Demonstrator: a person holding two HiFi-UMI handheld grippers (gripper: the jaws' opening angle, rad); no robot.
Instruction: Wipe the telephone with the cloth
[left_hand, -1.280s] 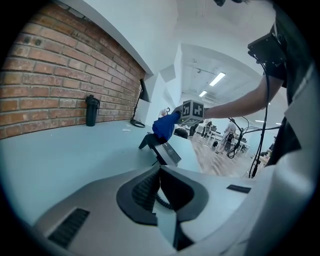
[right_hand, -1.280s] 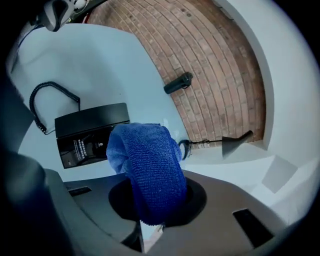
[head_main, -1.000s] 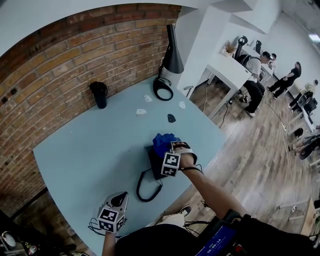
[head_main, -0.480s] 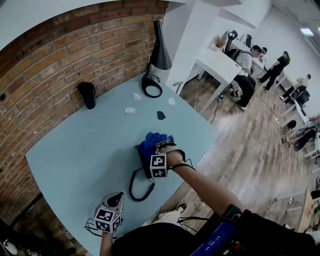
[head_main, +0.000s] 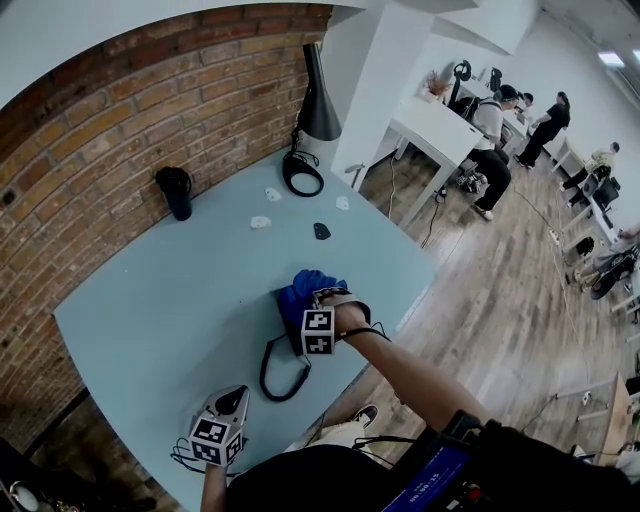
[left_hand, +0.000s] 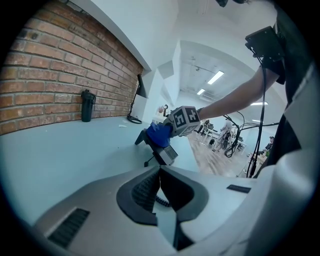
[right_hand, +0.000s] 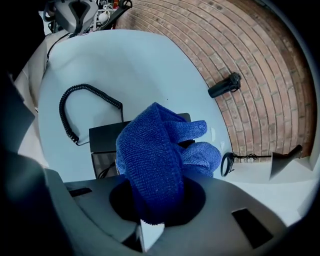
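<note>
A black telephone (head_main: 288, 322) lies near the table's front right edge, and its coiled cord (head_main: 283, 372) loops toward me. My right gripper (head_main: 316, 298) points steeply down over it, shut on a bunched blue cloth (head_main: 305, 285). In the right gripper view the cloth (right_hand: 155, 150) fills the jaws and drapes over the telephone (right_hand: 105, 137), hiding much of its top. My left gripper (head_main: 234, 402) hovers at the near table edge, apart from the telephone. Its fingertips (left_hand: 160, 169) meet with nothing between them. It looks across at the cloth (left_hand: 159, 134) and the telephone (left_hand: 166, 154).
On the pale blue table (head_main: 170, 290) a black bottle (head_main: 176, 190) stands by the brick wall. A black lamp (head_main: 318, 95) with a cable ring (head_main: 301, 172) stands at the far corner, with small white bits (head_main: 260, 222) nearby. People sit at white desks (head_main: 440, 125) beyond.
My right gripper has sunk a little with the cloth onto the telephone. My left gripper has kept still. The head view has shifted slightly.
</note>
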